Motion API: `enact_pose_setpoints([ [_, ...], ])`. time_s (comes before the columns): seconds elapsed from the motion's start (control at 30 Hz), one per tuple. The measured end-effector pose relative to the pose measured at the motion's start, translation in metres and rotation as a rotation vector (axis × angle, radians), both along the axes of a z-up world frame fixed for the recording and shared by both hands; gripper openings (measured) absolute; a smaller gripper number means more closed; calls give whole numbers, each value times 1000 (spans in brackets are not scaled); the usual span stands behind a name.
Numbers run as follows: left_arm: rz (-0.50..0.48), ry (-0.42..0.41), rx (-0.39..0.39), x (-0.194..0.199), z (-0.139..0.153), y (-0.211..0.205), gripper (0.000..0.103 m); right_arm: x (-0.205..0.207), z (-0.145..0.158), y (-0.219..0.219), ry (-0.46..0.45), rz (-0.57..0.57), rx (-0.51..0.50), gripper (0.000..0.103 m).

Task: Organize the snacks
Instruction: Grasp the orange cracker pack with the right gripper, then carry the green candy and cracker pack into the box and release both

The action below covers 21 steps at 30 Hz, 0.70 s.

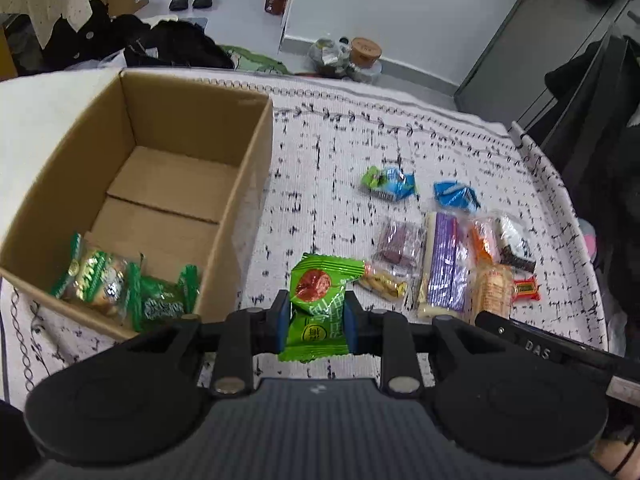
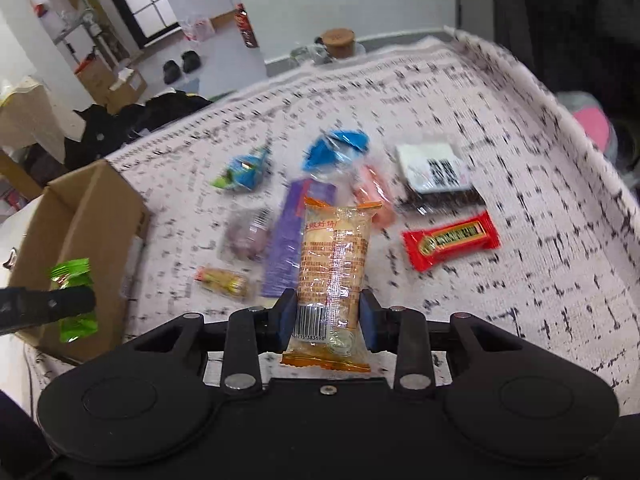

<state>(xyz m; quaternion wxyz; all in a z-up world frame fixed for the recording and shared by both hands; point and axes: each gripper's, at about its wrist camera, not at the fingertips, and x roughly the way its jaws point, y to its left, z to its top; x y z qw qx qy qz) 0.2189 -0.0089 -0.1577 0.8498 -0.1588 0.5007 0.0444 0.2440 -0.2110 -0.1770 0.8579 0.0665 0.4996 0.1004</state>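
My left gripper [image 1: 316, 322] is shut on a green snack packet [image 1: 318, 304] and holds it above the cloth, just right of the open cardboard box [image 1: 256, 152]. Two green packets [image 1: 120, 288] lie in the box's near corner. My right gripper [image 2: 328, 320] is shut on an orange biscuit packet [image 2: 334, 272], lifted over the snack pile. The left gripper with its green packet also shows in the right wrist view [image 2: 72, 300] beside the box [image 2: 100, 216].
Loose snacks lie on the patterned cloth: two blue packets [image 1: 390, 184], a purple wafer pack [image 1: 444, 264], a red bar [image 2: 452, 240], a dark packet with a white label [image 2: 436, 176] and small sweets. The table edge curves at right. Clutter lies on the floor behind.
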Motion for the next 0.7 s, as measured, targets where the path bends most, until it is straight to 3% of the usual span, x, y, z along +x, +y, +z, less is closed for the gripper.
enact_pose_setpoints([
  [0.4,35,-86,-26,2,28,35,26,-4,60,56,-94,58,72,33],
  [0.7,133,-110,-28,-7,40,88,26,-2,77,116,-115,161,112,33],
])
